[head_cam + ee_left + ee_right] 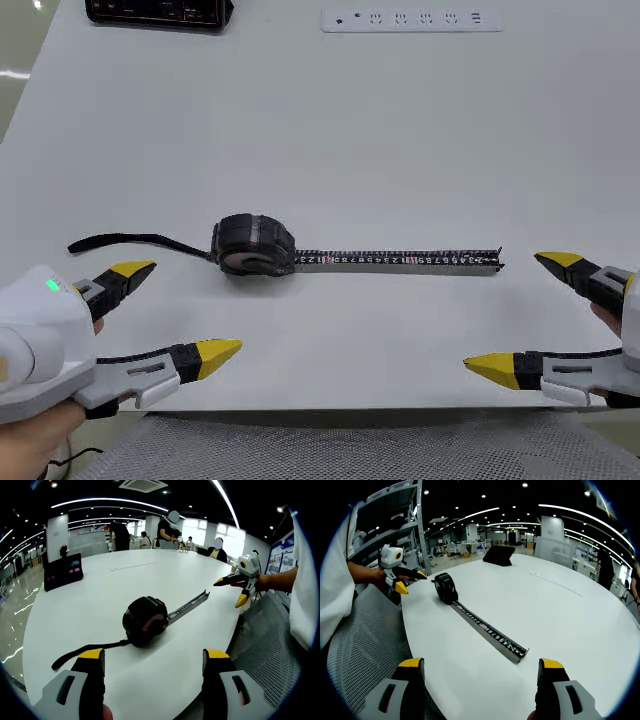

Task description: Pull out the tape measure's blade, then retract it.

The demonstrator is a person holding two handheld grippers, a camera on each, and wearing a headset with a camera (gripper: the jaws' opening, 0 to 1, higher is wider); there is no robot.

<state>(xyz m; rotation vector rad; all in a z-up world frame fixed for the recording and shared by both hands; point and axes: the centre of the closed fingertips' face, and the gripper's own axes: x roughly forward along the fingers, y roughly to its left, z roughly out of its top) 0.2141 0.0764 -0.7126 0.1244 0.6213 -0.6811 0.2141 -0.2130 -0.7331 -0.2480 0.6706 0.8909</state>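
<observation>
A black tape measure [252, 245] lies on the white table [330, 140], its blade [398, 260] drawn out flat to the right, ending in a hook [497, 259]. A black wrist strap [125, 242] trails left from the case. My left gripper [185, 312] stands open near the front edge, left of and nearer than the case [145, 620]. My right gripper [522, 313] stands open near the front edge, just right of the blade's hook end [519, 653]. Neither touches the tape. The blade [485, 629] runs away from the right gripper toward the case [445, 588].
A white power strip [411, 19] lies at the table's far edge, and a black device [158, 11] at the far left. A grey mesh chair seat [360, 448] sits below the table's front edge. People stand far off in the room.
</observation>
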